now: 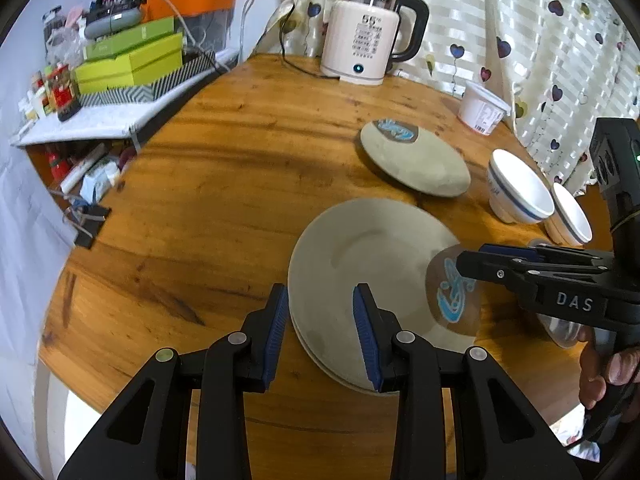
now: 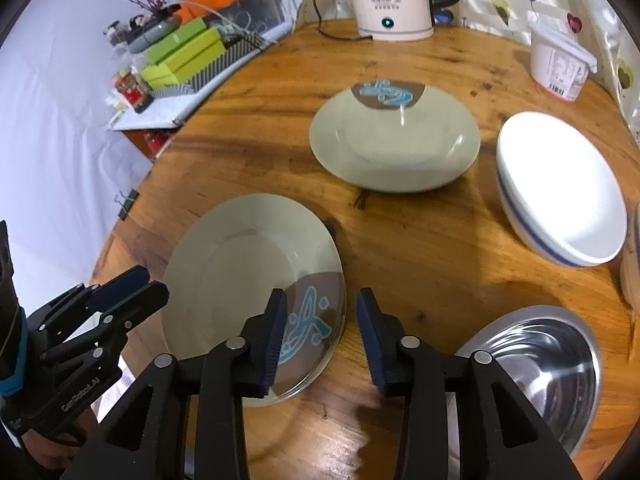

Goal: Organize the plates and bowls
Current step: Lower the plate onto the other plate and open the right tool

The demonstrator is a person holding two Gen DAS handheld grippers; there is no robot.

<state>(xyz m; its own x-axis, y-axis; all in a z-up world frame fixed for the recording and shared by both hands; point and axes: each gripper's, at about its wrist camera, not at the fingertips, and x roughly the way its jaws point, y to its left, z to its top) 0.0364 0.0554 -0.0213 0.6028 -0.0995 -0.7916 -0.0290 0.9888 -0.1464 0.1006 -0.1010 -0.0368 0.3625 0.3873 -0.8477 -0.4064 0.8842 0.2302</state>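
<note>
On the round wooden table [image 2: 400, 240] lies a small stack of grey-green plates [image 2: 248, 272], close to the near edge. The top plate has a brown patch with a blue drawing on it.

The left gripper [image 1: 320, 328] hangs over the near left rim of this stack. Its fingers [image 1: 276, 332] stand partly open. One blue finger is outside the rim, over the wood, and the other is over the plate. They look to be above the rim, not pressing on it, and they hold nothing.

The right gripper [image 2: 322, 340] is at the other side of the stack, by the brown patch. Its fingers [image 2: 276, 340] are also partly open. One finger is over the brown patch and the other is over bare wood, so the rim of the stack is seen between them. The pads do not squeeze the rim, and the fingers hold nothing.

Farther back on the table sits one more grey-green plate [image 2: 396, 144], well apart from the stack. To its right are two white bowls with a blue stripe [image 1: 516, 188], touching side by side in the left wrist view. A shiny metal bowl [image 2: 544, 364] sits just beside the right gripper. A white kettle [image 1: 368, 32] and a white tub [image 1: 482, 108] stand at the back by the curtain [image 1: 540, 40].
</note>
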